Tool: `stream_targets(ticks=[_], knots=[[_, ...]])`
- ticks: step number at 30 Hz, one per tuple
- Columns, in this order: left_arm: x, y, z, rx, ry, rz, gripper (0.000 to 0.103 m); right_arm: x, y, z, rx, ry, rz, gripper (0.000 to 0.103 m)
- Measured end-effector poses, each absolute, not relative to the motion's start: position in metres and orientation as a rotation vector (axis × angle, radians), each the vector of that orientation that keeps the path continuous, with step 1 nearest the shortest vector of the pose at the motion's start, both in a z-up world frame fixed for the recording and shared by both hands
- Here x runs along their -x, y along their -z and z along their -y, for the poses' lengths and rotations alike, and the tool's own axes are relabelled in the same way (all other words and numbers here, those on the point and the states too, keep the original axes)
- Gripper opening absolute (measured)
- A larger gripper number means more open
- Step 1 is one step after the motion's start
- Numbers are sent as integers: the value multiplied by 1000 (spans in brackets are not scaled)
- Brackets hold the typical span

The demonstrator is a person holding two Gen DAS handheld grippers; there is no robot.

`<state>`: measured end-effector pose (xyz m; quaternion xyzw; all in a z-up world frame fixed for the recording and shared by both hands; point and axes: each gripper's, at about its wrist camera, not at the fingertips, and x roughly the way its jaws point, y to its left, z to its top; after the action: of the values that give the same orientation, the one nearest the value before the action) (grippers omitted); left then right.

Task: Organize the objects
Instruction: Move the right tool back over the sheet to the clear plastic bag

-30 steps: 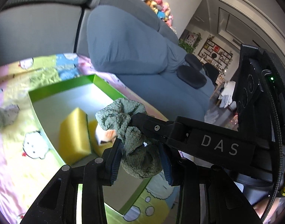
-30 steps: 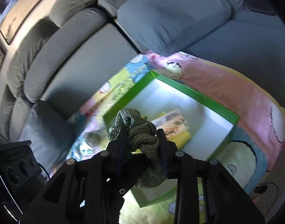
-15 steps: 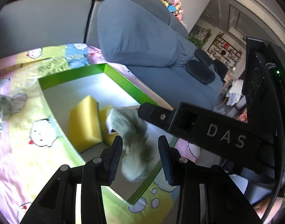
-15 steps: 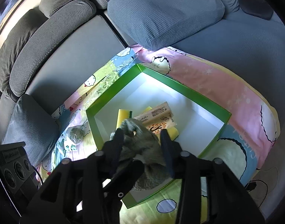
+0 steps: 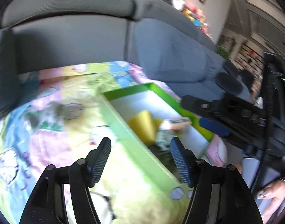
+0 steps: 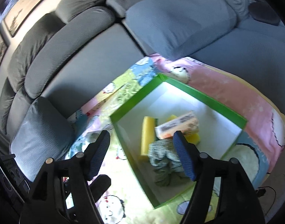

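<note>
Cloth's down in the box!
My left gripper (image 5: pixel 140 160) and right gripper (image 6: pixel 141 155), jaws just opening, stand released and empty; the grey-green cloth (image 6: pixel 162 158) lies in the green box (image 6: pixel 202 95).

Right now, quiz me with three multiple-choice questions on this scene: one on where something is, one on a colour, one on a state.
1. Where does the grey-green cloth lie?
A. in the box
B. on the sofa cushion
C. in the right gripper

2. What colour is the box rim?
A. red
B. green
C. black

3. How do the right gripper's jaws stand?
A. open, holding nothing
B. shut on the cloth
C. shut on a sponge

Answers: 1 A, it rests on the box floor beside the yellow sponge; 2 B, bright green edges; 3 A, the pads stand apart.
</note>
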<state>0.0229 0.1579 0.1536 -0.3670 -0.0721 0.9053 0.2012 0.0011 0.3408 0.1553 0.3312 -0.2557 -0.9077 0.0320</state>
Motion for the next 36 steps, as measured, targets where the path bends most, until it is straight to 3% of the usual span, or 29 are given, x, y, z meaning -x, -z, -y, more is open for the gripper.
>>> stream_targets(ticks=[4,6,8,12,21,25,31,36], knots=[[-21,-149,-127,1049,-2673,202,74,2,-162,-317,-972,2730,727,76],[-21,-146,-112,1056,-2742,191,75,2,-168,-304,-935,2699,694,78],[-20,-141,-95,1076,-2785,211,75,1,-173,-293,-888,2673,663,87],[-16,-132,-61,1137,-2883,274,75,9,-174,-268,-865,2566,629,87],[-19,-113,13,1237,-2962,557,75,33,-165,-213,-904,2330,664,90],[-17,-103,38,1307,-2981,659,75,60,-157,-185,-1007,2333,638,91],[-16,-92,60,1360,-2970,763,75,118,-127,-141,-1222,2476,396,91],[-16,-87,74,1378,-2960,832,75,160,-107,-129,-1295,2491,367,91]])
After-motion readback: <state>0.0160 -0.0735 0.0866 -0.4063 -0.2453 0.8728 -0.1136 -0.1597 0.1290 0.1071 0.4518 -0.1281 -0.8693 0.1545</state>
